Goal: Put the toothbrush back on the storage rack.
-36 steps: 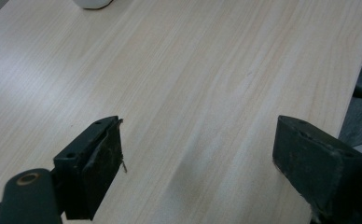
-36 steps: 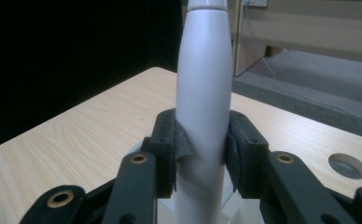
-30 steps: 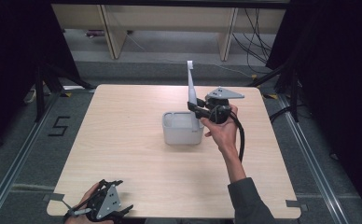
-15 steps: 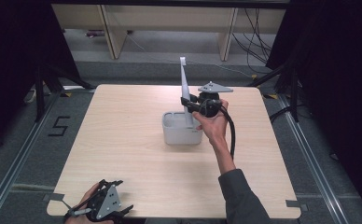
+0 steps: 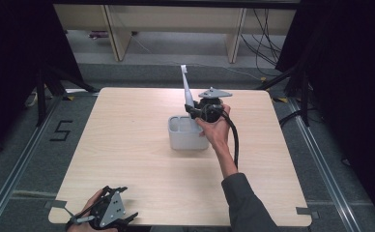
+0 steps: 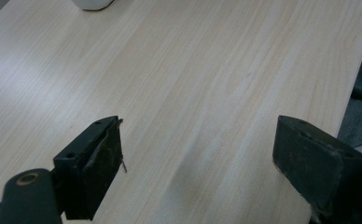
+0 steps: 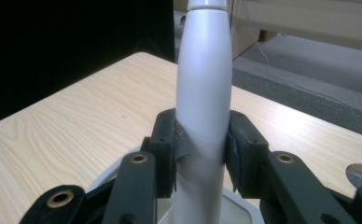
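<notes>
The pale wooden surface [image 5: 127, 145] carries 1 grey container [image 5: 188, 134], set near the middle, probably so either hand reaches it. Over its right compartment the right hand-held gripper [image 5: 191, 109] is clamped on 1 long white tapered handle [image 5: 187, 89], which stands nearly upright with its lower end down inside the container; in the right gripper view the 2 black jaws press its sides, a grip that seems meant to keep it vertical for going in or coming out. The left hand-held gripper [image 5: 109, 215] rests at the near left edge, jaws spread wide over bare wood, holding nothing, apparently parked well apart.
</notes>
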